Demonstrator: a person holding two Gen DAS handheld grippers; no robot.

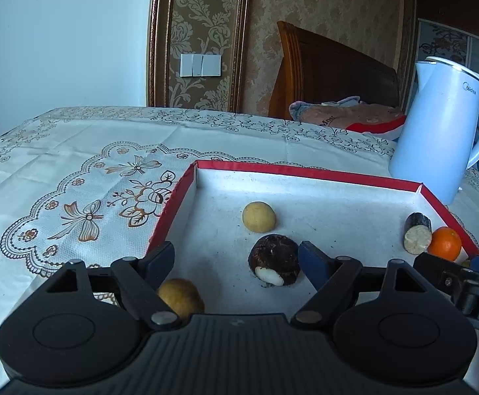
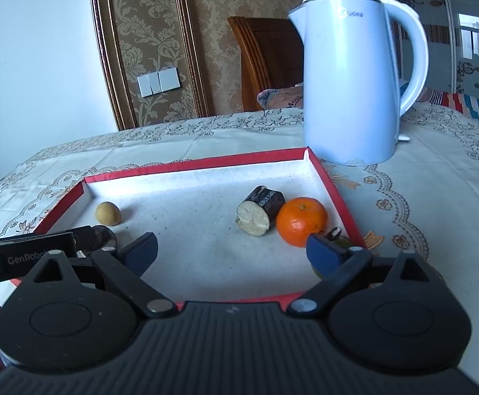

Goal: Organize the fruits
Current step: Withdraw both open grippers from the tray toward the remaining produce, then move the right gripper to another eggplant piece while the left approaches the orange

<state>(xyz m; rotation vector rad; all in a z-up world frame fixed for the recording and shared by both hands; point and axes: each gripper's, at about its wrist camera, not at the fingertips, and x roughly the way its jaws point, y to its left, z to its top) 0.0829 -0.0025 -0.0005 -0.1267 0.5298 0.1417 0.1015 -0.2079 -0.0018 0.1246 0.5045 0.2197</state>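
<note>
- Fruit lies loose in a shallow red-rimmed tray (image 1: 308,172) with a white floor, set on the tabletop.
- Sugarcane piece (image 2: 260,210), 1 in all: a short dark-skinned cylinder on its side near the tray's right wall, its long axis running from the far right toward the near left, the pale cut end facing the cameras.
- Orange (image 2: 301,220), 1: just right of the cane and touching or nearly touching it, stem dimple turned up and toward the camera.
- Small tan round fruits, 2: one (image 1: 259,216) toward the tray's far left corner, a darker one (image 1: 180,298) at the near left edge, partly behind the left gripper's finger.
- Dark brown rough-skinned fruit (image 1: 274,260), 1: mid-tray, a white patch at its near underside.
- A small greenish item (image 2: 339,238) shows behind the right gripper's finger near the right wall; I cannot tell what it is.
- Left gripper (image 1: 237,260): jaws spread wide, nothing held; the brown fruit sits beyond the tips, close to the right finger.
- Right gripper (image 2: 231,250): jaws stand wide apart over the bare tray floor, holding nothing.
- Tablecloth (image 1: 74,171): cream with floral and butterfly print.
- Kettle (image 2: 351,79), 1: pale blue, upright on the cloth just beyond the tray's far right corner, handle to the right.
</note>
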